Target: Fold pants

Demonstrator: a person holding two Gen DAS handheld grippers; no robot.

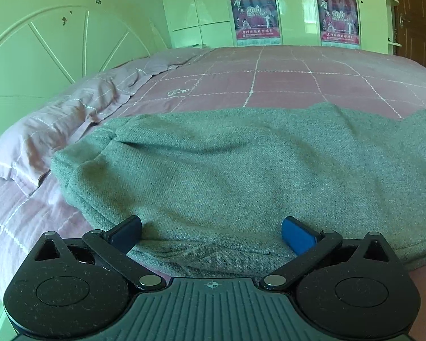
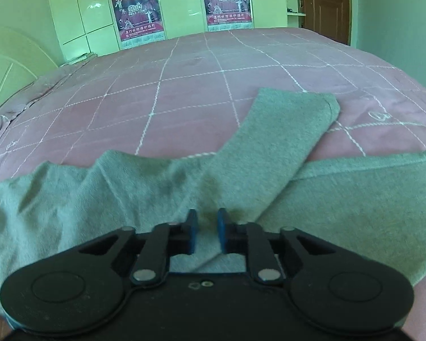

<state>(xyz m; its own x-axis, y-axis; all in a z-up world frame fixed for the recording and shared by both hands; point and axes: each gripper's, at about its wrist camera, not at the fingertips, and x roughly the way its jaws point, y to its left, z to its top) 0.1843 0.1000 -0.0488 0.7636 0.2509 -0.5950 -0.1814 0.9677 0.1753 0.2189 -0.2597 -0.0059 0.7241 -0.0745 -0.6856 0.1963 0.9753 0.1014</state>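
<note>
Grey pants (image 1: 241, 170) lie spread on pink bed (image 2: 184, 91), one leg (image 2: 284, 130) angled away. Your left gripper (image 1: 211, 231): fingers wide over near edge. Your right gripper (image 2: 207, 234): fingers narrow, apparently pinching nothing. Grab both layers before lifting; bring stray leg onto other.

1. My left gripper (image 1: 211, 231) has matte black linkage arms, silver pivot pins, blue finger pads (image 1: 296, 234), a ribbed grey body and a small crosshair mark.
2. My right gripper (image 2: 207, 234) matches: black, dusty, blue-padded.
</note>
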